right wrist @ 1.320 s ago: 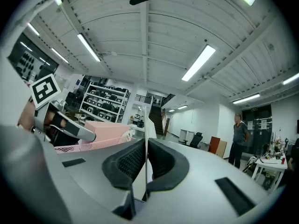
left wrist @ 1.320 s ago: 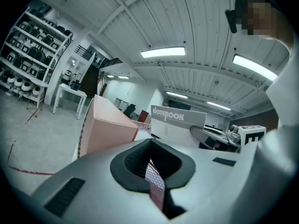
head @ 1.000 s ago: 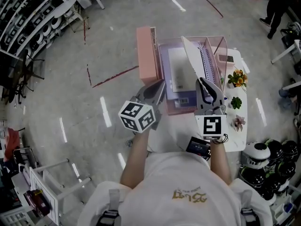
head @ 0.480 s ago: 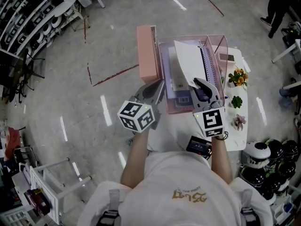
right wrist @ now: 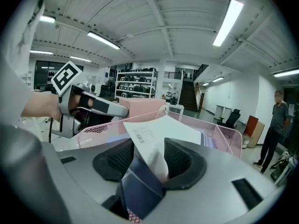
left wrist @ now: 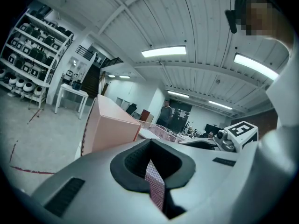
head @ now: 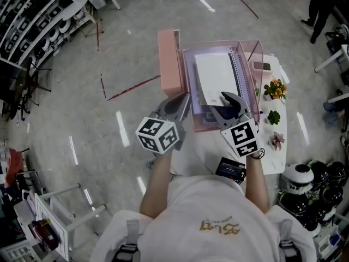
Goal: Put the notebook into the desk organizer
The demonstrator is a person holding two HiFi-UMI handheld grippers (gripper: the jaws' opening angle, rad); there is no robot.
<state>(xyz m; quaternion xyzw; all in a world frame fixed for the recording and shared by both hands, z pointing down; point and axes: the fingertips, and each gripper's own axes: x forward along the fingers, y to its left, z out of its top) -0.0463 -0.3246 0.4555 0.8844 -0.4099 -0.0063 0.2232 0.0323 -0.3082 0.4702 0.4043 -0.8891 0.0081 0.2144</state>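
The white-covered spiral notebook lies low inside the pink mesh desk organizer on the white table. My right gripper is at the notebook's near edge. Its jaws have just been opening, and in the right gripper view the notebook passes loosely between them, with a gap at the left pad. My left gripper stays at the organizer's near left corner. In the left gripper view it is shut on a strip of the pink mesh wall.
A pink box stands against the organizer's left side. Small potted plants line the table's right edge, and a black device lies near its front. A person stands far off to the right.
The notebook, first held tilted up on edge, has swung down to lie in the organizer. The right gripper sank with it and its jaws opened. The left gripper stayed put.
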